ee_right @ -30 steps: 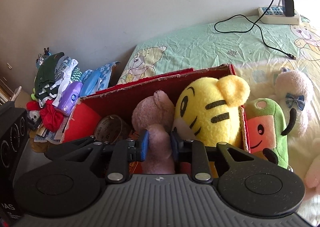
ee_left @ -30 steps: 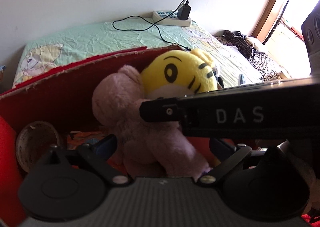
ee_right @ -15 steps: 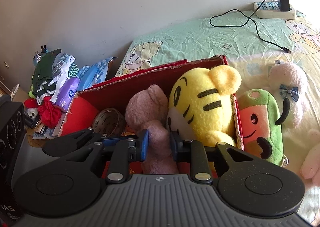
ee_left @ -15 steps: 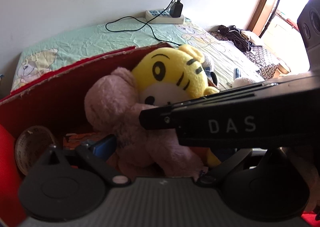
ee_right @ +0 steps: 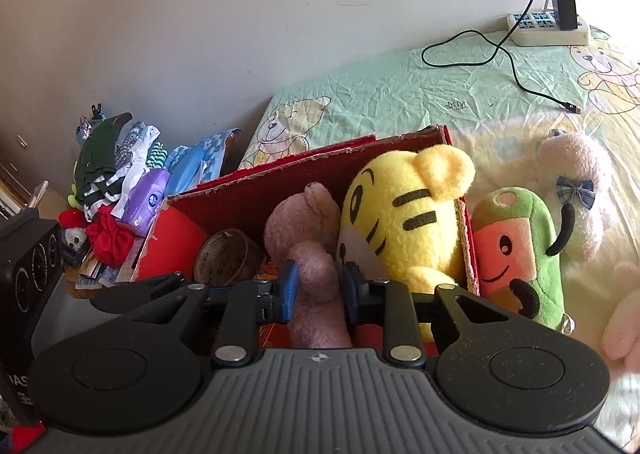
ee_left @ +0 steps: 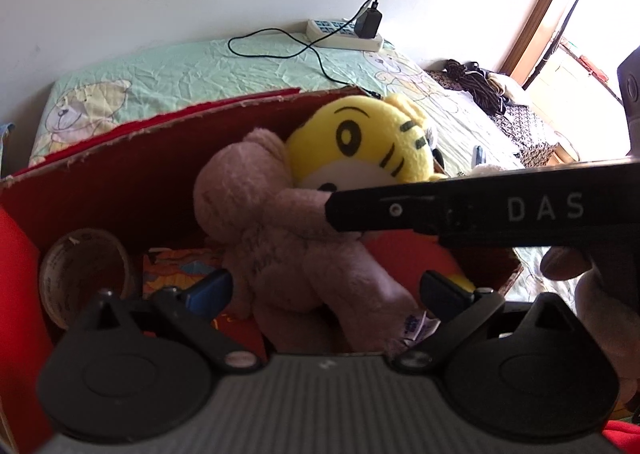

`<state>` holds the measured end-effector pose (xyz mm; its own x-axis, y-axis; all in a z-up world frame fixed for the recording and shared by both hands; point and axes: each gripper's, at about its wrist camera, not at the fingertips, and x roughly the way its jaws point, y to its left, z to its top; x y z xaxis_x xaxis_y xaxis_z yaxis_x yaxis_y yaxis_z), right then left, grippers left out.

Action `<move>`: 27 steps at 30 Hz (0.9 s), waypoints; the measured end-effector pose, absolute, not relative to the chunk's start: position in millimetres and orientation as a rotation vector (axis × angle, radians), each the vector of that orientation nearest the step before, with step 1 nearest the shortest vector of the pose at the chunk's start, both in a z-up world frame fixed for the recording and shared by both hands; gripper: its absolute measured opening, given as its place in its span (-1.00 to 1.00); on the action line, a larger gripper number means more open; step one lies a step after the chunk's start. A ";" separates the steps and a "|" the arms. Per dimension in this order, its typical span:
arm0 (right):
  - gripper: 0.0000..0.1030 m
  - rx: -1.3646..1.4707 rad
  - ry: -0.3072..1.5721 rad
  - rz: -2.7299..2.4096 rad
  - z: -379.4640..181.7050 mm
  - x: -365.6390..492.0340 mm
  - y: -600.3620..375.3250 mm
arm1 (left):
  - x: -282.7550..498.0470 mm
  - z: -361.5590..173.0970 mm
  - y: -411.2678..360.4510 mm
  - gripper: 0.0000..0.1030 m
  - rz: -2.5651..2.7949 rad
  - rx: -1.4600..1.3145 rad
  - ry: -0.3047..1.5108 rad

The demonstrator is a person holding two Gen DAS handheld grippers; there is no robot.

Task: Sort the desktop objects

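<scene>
With the yellow tiger already in the red box, the right gripper fingers pinch the pink bear over it, left gripper fingers spread, while three plush toys wait beside the box

1. "DAS": I read these white capitals on the side of the black gripper body crossing the right of the left wrist view
2. "AS": I make out a partial white marking on the black device at the lower left edge of the right wrist view
3. "MM": small stitched-looking mark on the green bedsheet, upper right of the right wrist view
4. Purple tissue pack: round blue logo, lettering too small for me to read
5. Tape roll: print illegible
</scene>
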<state>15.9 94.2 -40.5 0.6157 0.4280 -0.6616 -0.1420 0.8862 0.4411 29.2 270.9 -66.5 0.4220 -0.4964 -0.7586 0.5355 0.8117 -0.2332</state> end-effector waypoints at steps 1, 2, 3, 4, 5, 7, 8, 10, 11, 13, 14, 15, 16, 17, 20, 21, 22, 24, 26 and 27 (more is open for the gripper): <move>-0.47 0.371 0.846 0.338 -40.2 15.3 92.7 | 28.6 -65.9 272.6 0.94 -0.646 0.043 0.931; -0.47 0.379 0.848 0.340 -40.3 15.7 91.6 | 28.2 -66.0 274.0 0.94 -0.645 0.039 0.932; -0.47 0.385 0.849 0.337 -40.5 15.7 90.4 | 28.5 -66.3 275.6 0.94 -0.644 0.034 0.936; -0.47 0.391 0.846 0.333 -40.5 15.6 89.1 | 28.6 -66.4 276.8 0.94 -0.645 0.029 0.939; -0.47 0.401 0.841 0.335 -39.9 15.1 87.6 | 28.4 -66.1 278.5 0.94 -0.648 0.019 0.942; -0.47 0.422 0.828 0.348 -38.4 13.3 84.7 | 27.9 -65.0 281.8 0.94 -0.658 -0.006 0.949; -0.48 0.425 0.823 0.351 -37.8 12.0 84.2 | 27.5 -64.1 282.7 0.94 -0.661 -0.016 0.950; -0.49 0.408 0.825 0.339 -37.8 10.7 85.3 | 26.9 -62.2 282.9 0.94 -0.651 -0.023 0.944; -0.50 0.404 0.825 0.337 -38.5 9.9 85.4 | 26.6 -61.1 282.2 0.94 -0.643 -0.022 0.940; -0.51 0.411 0.826 0.340 -39.7 7.9 84.2 | 26.9 -59.6 280.5 0.94 -0.636 -0.027 0.940; -0.52 0.410 0.825 0.340 -40.0 6.7 84.2 | 27.0 -59.1 279.4 0.94 -0.632 -0.028 0.940; -0.52 0.405 0.822 0.338 -40.0 4.9 83.8 | 26.6 -58.7 278.1 0.94 -0.627 -0.025 0.941; -0.52 0.400 0.817 0.338 -39.6 3.1 83.6 | 26.2 -58.8 276.9 0.94 -0.623 -0.019 0.942; -0.53 0.399 0.812 0.338 -39.3 1.2 83.0 | 25.3 -58.7 275.8 0.94 -0.618 -0.014 0.943; -0.54 0.398 0.795 0.341 -37.8 -5.5 80.1 | 23.2 -58.2 272.8 0.94 -0.592 0.003 0.949; -0.54 0.395 0.788 0.341 -37.1 -7.9 79.3 | 22.5 -57.5 271.9 0.94 -0.583 0.006 0.953; -0.53 0.389 0.783 0.343 -36.2 -9.8 78.8 | 22.0 -56.7 271.0 0.94 -0.568 0.008 0.956; -0.53 0.372 0.774 0.342 -35.0 -14.0 78.4 | 21.3 -54.7 269.5 0.94 -0.530 0.013 0.960; -0.52 0.357 0.762 0.337 -34.5 -18.5 78.4 | 20.6 -52.6 267.1 0.94 -0.489 0.028 0.964; -0.51 0.352 0.758 0.333 -34.6 -20.2 78.9 | 20.1 -51.8 266.1 0.94 -0.472 0.037 0.964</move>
